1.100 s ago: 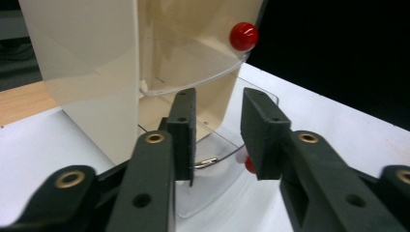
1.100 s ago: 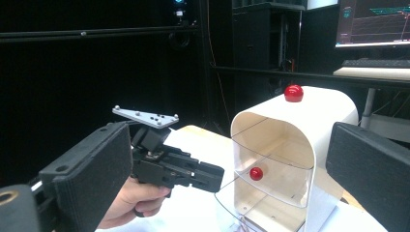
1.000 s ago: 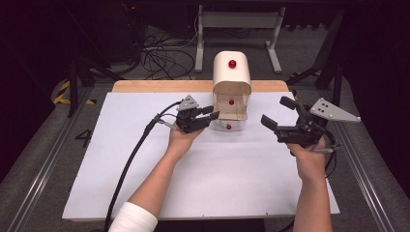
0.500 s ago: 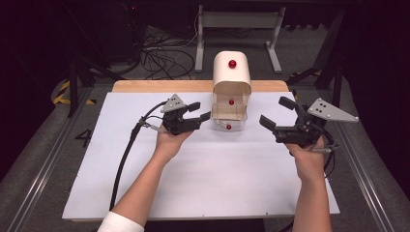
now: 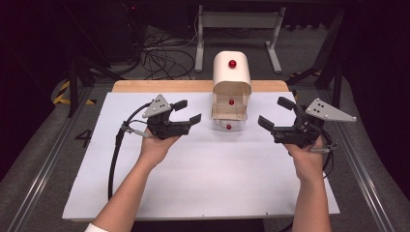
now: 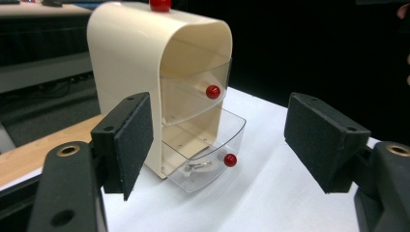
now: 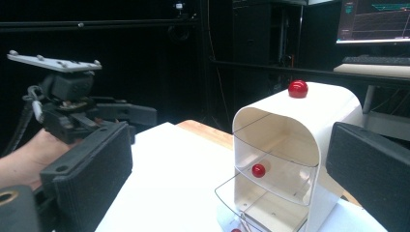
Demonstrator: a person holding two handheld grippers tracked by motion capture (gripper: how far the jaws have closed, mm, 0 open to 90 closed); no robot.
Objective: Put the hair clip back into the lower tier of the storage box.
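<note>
Even overhead light falls on the white table sheet (image 5: 203, 183), which reads bright without glare, while the far surroundings sink into near-black. Shadows under the hands are faint and soft. In both gripper views the near black jaws are blurred, and the high view is slightly soft overall.

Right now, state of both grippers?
Left gripper: open, jaws just been opening, nothing between them, off to the side of the drawer box.
Right gripper: open, holding nothing.
</note>
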